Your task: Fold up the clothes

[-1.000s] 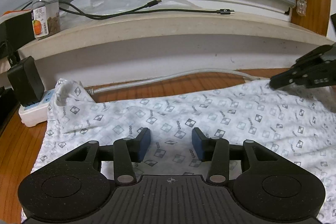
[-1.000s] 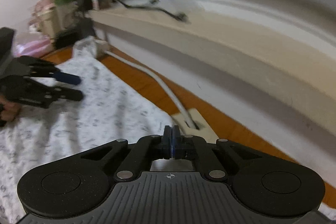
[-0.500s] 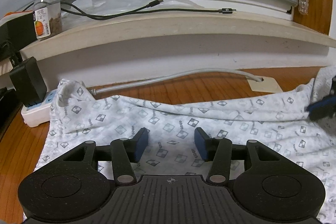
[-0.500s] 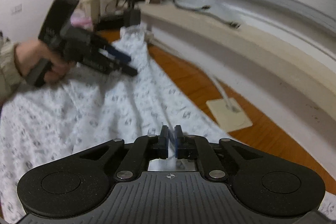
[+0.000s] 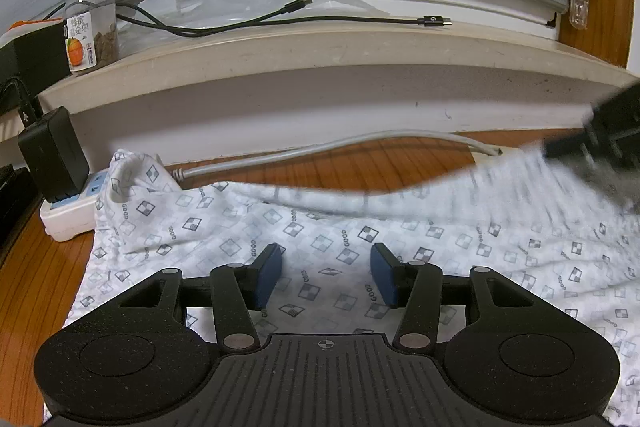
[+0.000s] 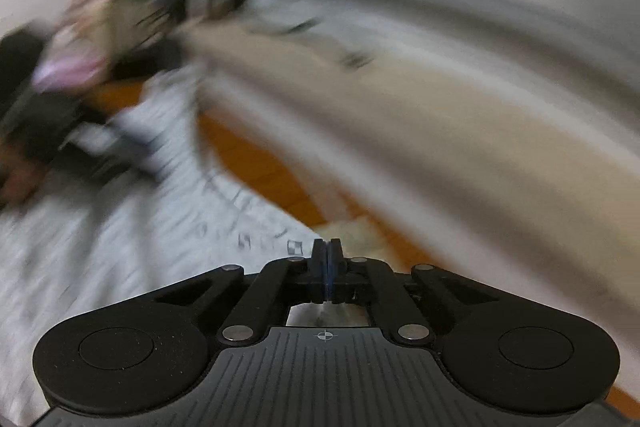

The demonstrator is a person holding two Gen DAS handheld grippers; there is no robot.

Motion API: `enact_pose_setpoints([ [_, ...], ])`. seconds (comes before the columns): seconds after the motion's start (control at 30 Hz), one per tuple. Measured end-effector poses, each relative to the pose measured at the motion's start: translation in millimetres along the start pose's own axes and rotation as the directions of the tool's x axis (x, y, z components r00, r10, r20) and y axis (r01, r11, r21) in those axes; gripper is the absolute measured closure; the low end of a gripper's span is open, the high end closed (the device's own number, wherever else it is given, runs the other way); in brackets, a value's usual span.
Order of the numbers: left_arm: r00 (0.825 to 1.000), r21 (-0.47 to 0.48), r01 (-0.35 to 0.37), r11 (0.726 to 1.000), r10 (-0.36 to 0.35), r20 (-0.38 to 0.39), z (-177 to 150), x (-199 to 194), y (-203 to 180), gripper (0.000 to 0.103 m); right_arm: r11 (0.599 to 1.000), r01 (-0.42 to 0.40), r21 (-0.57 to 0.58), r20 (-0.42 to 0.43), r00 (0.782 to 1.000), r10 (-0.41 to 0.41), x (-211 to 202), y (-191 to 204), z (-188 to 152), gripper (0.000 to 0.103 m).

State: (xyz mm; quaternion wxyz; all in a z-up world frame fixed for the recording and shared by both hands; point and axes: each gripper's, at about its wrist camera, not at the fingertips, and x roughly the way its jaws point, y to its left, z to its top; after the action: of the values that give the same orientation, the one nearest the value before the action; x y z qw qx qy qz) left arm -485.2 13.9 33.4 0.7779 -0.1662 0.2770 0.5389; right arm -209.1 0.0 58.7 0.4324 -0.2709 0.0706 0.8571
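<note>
A white garment (image 5: 320, 227) printed with small grey checks lies spread on the wooden table (image 5: 32, 291). My left gripper (image 5: 326, 275) hovers low over its near middle, open, with nothing between the blue pads. At the right edge of the left wrist view, the blurred right gripper (image 5: 600, 135) holds the garment's far edge lifted off the table. In the right wrist view the right gripper (image 6: 327, 255) has its fingers pressed together at that cloth edge (image 6: 280, 247). This view is heavily motion-blurred; the left gripper (image 6: 92, 151) and a hand show dimly at left.
A white power strip (image 5: 68, 215) with a black adapter (image 5: 52, 155) sits at the garment's far left corner. A grey cable (image 5: 320, 151) runs along the wall. Above, a ledge (image 5: 320, 55) carries a bottle (image 5: 90, 23) and black cables (image 5: 280, 19).
The right gripper closed fully and swung up and back, dragging the garment's far right edge with it. My left gripper stayed open over the cloth, barely moving.
</note>
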Motion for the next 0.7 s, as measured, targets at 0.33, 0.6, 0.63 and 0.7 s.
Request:
enact_pose_setpoints([
  [0.33, 1.0, 0.006, 0.009, 1.0, -0.009, -0.001, -1, 0, -1, 0.047, 0.972, 0.212, -0.104, 0.061, 0.977, -0.206, 35, -4, -5, 0.102],
  [0.6, 0.999, 0.012, 0.039, 0.999, -0.039, -0.002, -16, -16, 13, 0.047, 0.98, 0.144, -0.139, 0.032, 0.99, -0.141, -15, -14, -33, 0.065],
  [0.63, 0.999, 0.012, 0.037, 0.999, -0.037, -0.002, -17, -18, 14, 0.047, 0.98, 0.14, -0.144, 0.01, 0.99, -0.14, -29, -17, -42, 0.065],
  [0.7, 1.0, 0.014, 0.031, 0.999, -0.031, -0.001, -18, -20, 15, 0.046, 0.98, 0.149, -0.132, -0.033, 0.987, -0.155, -53, -31, -60, 0.066],
])
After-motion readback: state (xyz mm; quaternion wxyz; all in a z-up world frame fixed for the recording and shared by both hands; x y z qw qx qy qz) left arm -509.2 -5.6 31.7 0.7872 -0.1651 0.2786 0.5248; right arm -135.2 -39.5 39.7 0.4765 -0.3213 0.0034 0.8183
